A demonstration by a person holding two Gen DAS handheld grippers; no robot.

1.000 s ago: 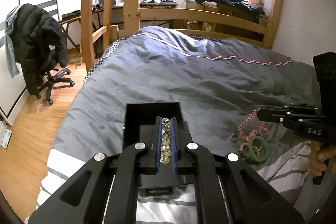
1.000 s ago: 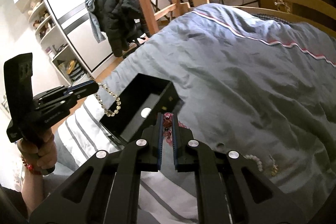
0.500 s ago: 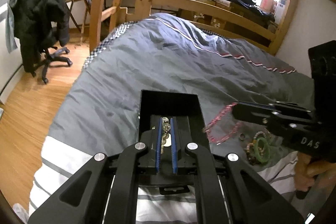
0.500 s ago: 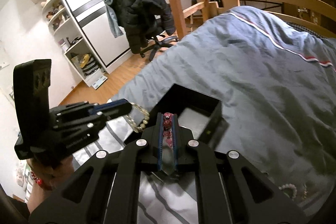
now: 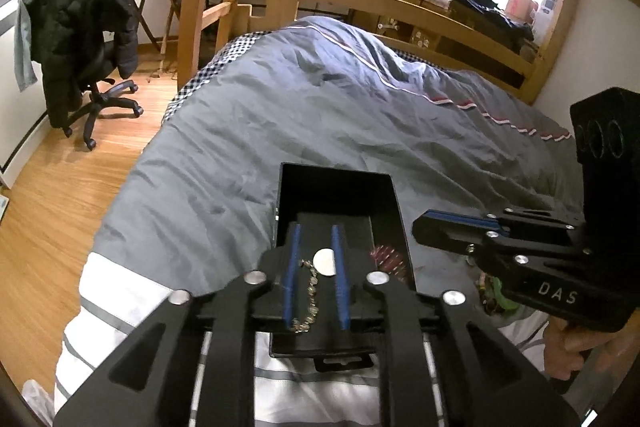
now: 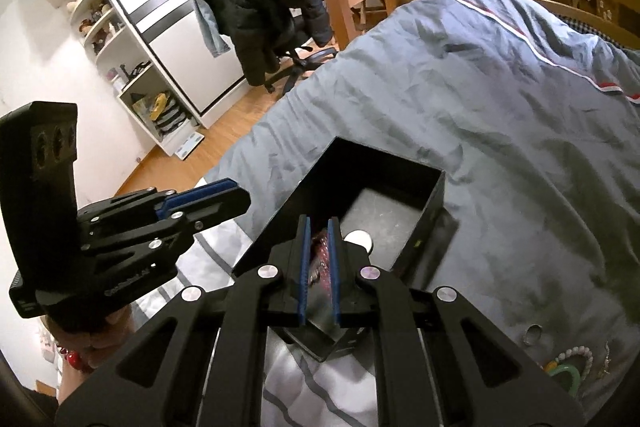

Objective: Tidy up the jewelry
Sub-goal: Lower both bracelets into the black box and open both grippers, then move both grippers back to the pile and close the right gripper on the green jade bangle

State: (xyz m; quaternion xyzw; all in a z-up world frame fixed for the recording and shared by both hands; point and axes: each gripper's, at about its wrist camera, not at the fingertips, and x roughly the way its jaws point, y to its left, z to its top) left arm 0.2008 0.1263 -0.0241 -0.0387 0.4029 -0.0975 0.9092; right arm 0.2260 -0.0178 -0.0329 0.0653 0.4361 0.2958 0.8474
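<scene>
A black open box (image 5: 336,183) lies on the grey duvet; it also shows in the right wrist view (image 6: 384,163). My left gripper (image 5: 314,231) is open above the box, and a gold bead bracelet (image 5: 310,299) lies loose in the box between its fingers beside a white disc (image 5: 325,262). A red bead bracelet (image 5: 386,255) lies in the box at the right. My right gripper (image 6: 318,225) is open over the box with the red bracelet (image 6: 320,259) below it. More jewelry lies on the bed: a green bangle (image 6: 564,377), a pearl bracelet (image 6: 576,353) and a ring (image 6: 532,334).
The duvet (image 5: 320,115) covers a wooden-framed bed (image 5: 440,15). An office chair with a black jacket (image 5: 76,23) stands on the wood floor at the left. White shelves (image 6: 132,75) stand by the wall.
Both grippers have opened over the box. The gold bracelet has dropped from the left gripper and the red bracelet from the right gripper into the box.
</scene>
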